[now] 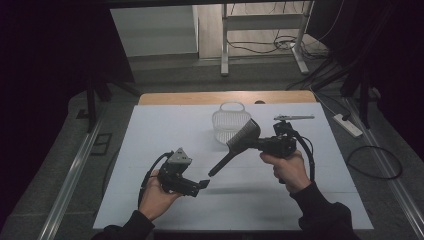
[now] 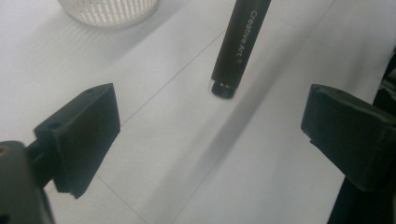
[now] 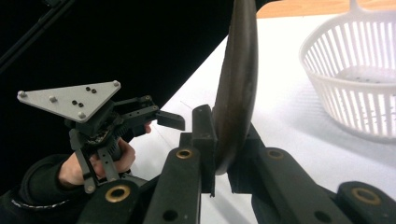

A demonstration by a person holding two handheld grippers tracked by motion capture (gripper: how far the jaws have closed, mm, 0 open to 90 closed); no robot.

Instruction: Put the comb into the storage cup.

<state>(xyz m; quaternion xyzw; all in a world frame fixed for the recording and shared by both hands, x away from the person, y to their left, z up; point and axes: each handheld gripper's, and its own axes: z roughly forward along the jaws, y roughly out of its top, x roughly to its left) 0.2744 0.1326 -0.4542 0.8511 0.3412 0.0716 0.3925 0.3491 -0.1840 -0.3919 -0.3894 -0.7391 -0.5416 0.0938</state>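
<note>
A black brush (image 1: 239, 142) with a wide flat head and a long handle hangs tilted over the white table (image 1: 165, 125), handle end lowest and pointing left. My right gripper (image 1: 257, 143) is shut on the brush head (image 3: 238, 84), its pads pressing both flat sides. My left gripper (image 1: 204, 184) sits low at the left, just beyond the handle tip. In the left gripper view its jaws stand wide apart around bare table (image 2: 210, 135), with the printed handle (image 2: 238, 44) ahead of them and apart. The left gripper (image 3: 170, 119) is also seen past the brush.
A white slotted basket (image 1: 227, 122) stands at the table's back middle, just behind the brush head; its wall (image 3: 355, 79) is near the right gripper, its base (image 2: 109, 9) far ahead of the left. A power strip (image 1: 347, 125) and cables lie on the floor at right.
</note>
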